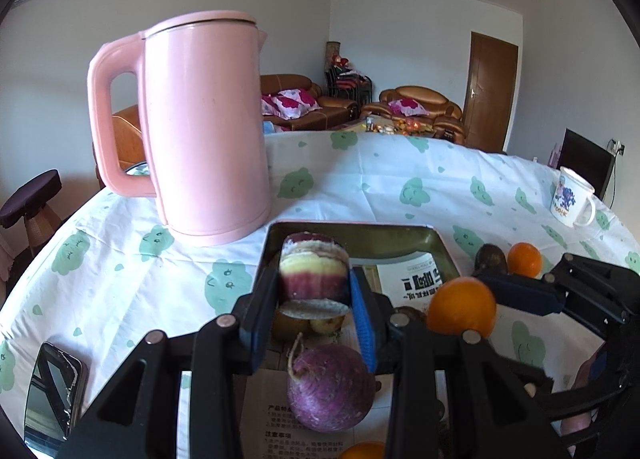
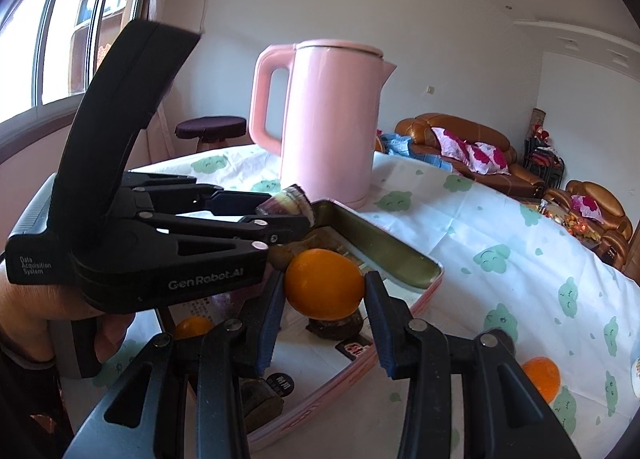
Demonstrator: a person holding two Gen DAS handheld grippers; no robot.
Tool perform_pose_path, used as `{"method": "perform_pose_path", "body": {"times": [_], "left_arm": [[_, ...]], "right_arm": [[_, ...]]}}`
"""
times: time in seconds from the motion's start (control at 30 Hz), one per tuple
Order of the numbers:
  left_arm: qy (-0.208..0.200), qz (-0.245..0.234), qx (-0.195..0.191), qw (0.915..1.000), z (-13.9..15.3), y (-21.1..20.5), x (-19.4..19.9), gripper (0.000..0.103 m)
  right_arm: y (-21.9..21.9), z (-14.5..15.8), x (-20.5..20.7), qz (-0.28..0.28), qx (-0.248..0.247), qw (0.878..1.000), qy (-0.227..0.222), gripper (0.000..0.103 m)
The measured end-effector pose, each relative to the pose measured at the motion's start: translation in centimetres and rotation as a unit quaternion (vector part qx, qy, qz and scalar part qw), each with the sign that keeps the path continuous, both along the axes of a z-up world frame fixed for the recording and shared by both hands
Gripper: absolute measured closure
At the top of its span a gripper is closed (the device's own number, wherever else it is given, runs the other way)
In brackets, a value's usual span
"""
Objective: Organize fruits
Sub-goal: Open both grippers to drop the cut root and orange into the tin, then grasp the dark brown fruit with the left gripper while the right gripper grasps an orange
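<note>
**Orange and cut purple root held over the tin**

Orange fruit (image 2: 324,283) sits clamped in the right claw (image 2: 325,313) at frame centre, above the tin tray (image 2: 400,255). Left claw (image 1: 314,299) grips a cut purple root (image 1: 313,271) over the tray too, likely for sorting inside.

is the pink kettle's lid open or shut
Shut: the pink kettle stands upright on the table with its lid flat on the rim.

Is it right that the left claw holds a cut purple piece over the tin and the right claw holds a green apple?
Not quite. The right claw holds an orange, not a green apple; the right wrist view shows it. The left claw does hold the cut purple piece over the tin.
</note>
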State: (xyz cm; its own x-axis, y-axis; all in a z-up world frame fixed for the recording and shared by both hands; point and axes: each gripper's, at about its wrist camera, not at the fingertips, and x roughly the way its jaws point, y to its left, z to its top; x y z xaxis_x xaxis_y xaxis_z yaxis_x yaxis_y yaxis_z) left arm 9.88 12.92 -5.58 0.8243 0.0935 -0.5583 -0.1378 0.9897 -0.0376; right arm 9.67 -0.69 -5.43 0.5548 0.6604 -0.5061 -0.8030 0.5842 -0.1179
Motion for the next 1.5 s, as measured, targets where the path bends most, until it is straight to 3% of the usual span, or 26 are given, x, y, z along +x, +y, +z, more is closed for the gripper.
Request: {"method": "perform_pose_path", "body": {"times": [0.43,0.53,0.6,0.73,0.8,0.97,1.1,1.37,1.5], "left_arm": [[0.02,0.002,-0.002,0.9998,-0.9,0.1,0.4,0.063],[0.009,0.002,-0.008,0.9999,-0.5,0.1,-0.1,0.048],[-0.007,0.011,-0.009,0.9999,0.1,-0.1,-0.8,0.026],[-0.028,0.004,-0.015,0.9995,1.3,-0.9,-1.3,0.021],[-0.037,0.002,-0.017,0.9992,1.6,-1.6,-1.4,0.012],[-0.039,-0.03,-0.02,0.9986,1.9,-4.4,-0.8,0.01],[-0.039,-0.046,-0.023,0.9979,2.0,-6.5,-0.2,0.008],[-0.033,-0.066,-0.015,0.9971,2.4,-10.1,1.7,0.006],[-0.024,-0.07,-0.019,0.9971,2.5,-10.9,2.6,0.006]], "right_arm": [[0.8,-1.0,0.3,0.019,-0.032,0.999,0.037,0.06],[0.6,-0.9,-0.1,0.016,-0.029,0.999,0.032,0.059],[-0.2,-0.6,-0.1,0.007,-0.021,0.999,0.028,0.059],[-3.2,0.3,0.3,-0.025,-0.011,1.0,0.013,0.058],[-5.2,0.6,1.3,-0.055,-0.014,0.998,0.011,0.058],[-9.8,0.7,4.1,-0.134,-0.026,0.991,0.013,0.057],[-11.9,0.3,6.6,-0.179,-0.028,0.983,0.04,0.057],[-12.3,-1.3,9.7,-0.194,-0.046,0.975,0.093,0.057],[-12.9,-2.1,11.2,-0.199,-0.035,0.971,0.125,0.05]]}}
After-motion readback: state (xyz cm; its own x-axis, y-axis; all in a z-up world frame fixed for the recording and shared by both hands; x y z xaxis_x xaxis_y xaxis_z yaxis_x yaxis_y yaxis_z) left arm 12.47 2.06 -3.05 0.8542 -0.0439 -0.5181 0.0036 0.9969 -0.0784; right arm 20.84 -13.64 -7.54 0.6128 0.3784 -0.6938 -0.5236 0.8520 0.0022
